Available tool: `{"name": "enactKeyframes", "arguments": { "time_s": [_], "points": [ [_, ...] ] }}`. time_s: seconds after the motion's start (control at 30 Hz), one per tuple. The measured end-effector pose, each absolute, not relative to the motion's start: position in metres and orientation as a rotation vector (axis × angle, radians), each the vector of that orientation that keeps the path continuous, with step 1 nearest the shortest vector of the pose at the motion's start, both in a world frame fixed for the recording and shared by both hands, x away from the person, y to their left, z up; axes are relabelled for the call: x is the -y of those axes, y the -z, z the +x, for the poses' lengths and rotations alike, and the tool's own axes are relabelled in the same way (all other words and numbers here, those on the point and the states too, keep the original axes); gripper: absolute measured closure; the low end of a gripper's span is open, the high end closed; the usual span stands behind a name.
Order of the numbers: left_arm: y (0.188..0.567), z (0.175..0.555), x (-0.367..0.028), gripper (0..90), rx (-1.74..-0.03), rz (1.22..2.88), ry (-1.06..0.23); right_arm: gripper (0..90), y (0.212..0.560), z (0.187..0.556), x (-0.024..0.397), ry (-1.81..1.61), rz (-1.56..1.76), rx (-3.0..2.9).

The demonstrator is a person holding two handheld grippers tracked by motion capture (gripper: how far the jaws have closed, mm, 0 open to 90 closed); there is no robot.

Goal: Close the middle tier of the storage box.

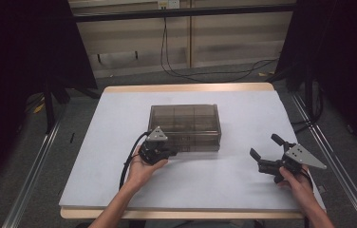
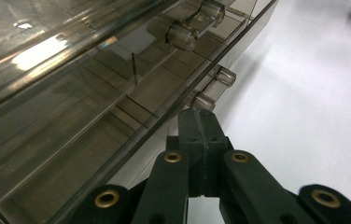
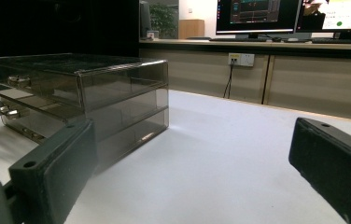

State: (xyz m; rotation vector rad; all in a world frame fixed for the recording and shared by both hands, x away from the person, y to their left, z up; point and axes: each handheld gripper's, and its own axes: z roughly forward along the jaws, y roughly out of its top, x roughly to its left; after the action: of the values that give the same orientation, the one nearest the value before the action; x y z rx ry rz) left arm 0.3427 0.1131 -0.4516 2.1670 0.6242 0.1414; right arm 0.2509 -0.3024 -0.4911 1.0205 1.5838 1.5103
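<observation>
Smoky clear drawer box at mid-frame in the high view, on the white bench, long axis running left to right across the picture, drawer fronts facing the bottom edge. Small clear knobs on the drawer fronts, one pair at centre of the left gripper view, just past the jaw tips. Left claw at the box's lower left corner, pressed fully shut with nothing visibly between the jaws, tips just short of the nearest knob, touching or not hard to tell. Box lying up and slightly right of that claw, so any pull on a drawer likely to come toward the bottom of the frame. Right claw well apart at lower right, jaws spread wide and empty, pointing left toward the box's short end. Left hand clearly the nearer of the two
</observation>
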Motion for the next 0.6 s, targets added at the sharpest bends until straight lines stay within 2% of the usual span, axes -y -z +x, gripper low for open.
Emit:
{"name": "enactKeyframes", "arguments": {
  "time_s": [0.6],
  "points": [
    [0.4503, 0.3483, -0.1115, 90.0, -0.642, 2.158, -0.156, 0.8, 0.4911, 0.2507, 0.3024, -1.512, 1.025, -1.582]
  ]
}}
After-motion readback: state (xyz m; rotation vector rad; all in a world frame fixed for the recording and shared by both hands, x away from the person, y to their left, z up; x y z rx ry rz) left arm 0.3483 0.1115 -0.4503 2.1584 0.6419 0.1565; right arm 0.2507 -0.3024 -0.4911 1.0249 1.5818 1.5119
